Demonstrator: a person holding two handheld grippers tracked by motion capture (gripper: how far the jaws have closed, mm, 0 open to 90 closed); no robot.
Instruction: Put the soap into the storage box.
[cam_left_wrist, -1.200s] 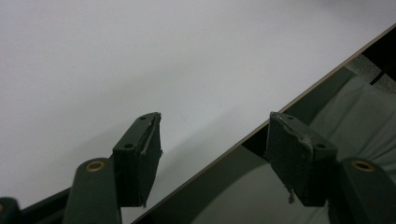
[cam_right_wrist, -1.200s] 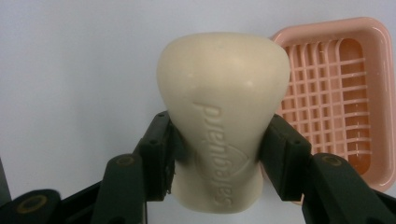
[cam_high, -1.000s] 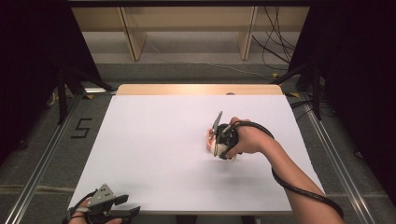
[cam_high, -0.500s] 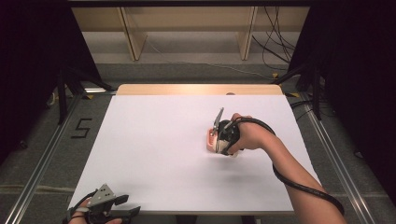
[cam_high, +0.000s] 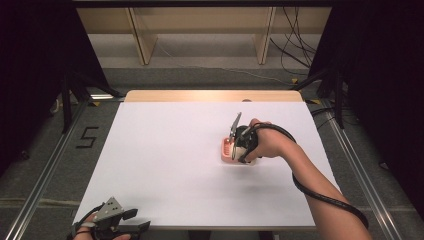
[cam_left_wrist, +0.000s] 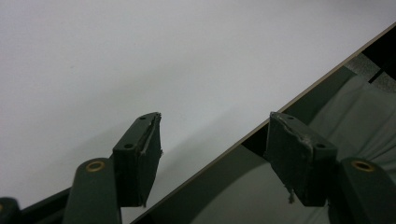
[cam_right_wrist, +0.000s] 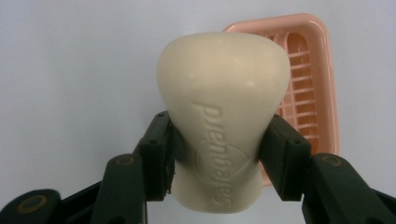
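Clamped between the two black jaws of the right gripper (cam_right_wrist: 217, 154) is a cream bar of soap (cam_right_wrist: 219, 116), with the word "Safeguard" pressed into its face. In the right gripper view the bar is gripped at its narrower waist, and its wider rounded end is seen beyond the jaw tips. Behind the soap, a pink soap dish (cam_right_wrist: 308, 88) with a slatted bottom is seen lying on the white table (cam_right_wrist: 70, 56); the bar is held over the dish's edge, and whether the two are touching cannot be told.

In the high view the right gripper (cam_high: 239, 145) is held by the person's right hand (cam_high: 270, 142) towards the right side of the table (cam_high: 165, 165), about midway between its near and far edges. The pink soap dish (cam_high: 227, 149) is seen just below and beside the gripper there. A black cable (cam_high: 320, 192) is trailed from the gripper along the forearm to the near right corner.

At the near left corner of the table the left gripper (cam_high: 131, 221) is held low, with its grey three-cornered plate (cam_high: 110, 210) on top. In the left gripper view its jaws (cam_left_wrist: 215, 154) are spread wide apart with nothing between them, one jaw over the white table top (cam_left_wrist: 140, 60) and the other past the table's edge (cam_left_wrist: 261, 126), over grey floor.
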